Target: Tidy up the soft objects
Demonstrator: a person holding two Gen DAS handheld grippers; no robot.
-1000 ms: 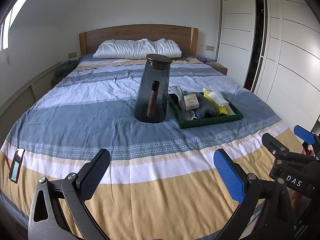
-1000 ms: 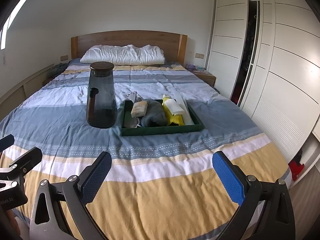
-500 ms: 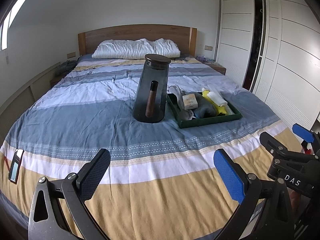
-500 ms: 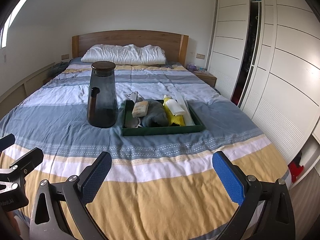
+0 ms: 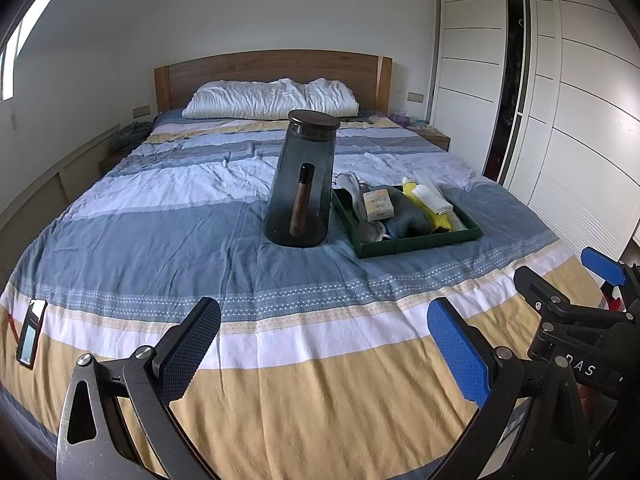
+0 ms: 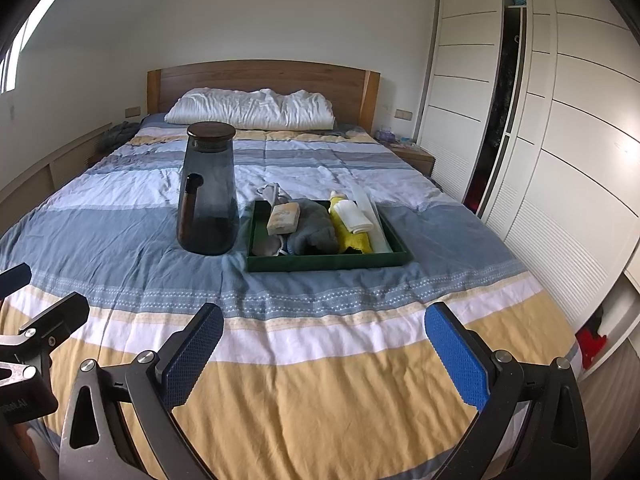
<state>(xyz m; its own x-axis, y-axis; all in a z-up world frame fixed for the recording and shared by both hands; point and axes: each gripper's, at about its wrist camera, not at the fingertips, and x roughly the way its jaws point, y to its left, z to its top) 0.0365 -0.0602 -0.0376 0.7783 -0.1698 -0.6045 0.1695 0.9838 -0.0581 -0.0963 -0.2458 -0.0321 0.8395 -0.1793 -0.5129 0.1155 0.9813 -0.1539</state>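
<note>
Two handheld grippers hover over the foot edge of a striped bed [image 6: 320, 400]. The left gripper [image 5: 320, 356] and right gripper [image 6: 324, 354] both gape wide and empty. Mid-bed, a dark pitcher [image 6: 208, 196] stands just left of a green tray [image 6: 328, 262] heaped with soft cloths [image 6: 312, 230]. Best approach: reach right of the pitcher.

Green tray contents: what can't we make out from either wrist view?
- Green tray floor: both views, covered by the piled items.
- Grey cloth: garment type unclear, bunched up; its lower part is behind the tray's near wall.
- Tan pack: label too small to read.
- Yellow cloth: partly under the white roll.
</note>
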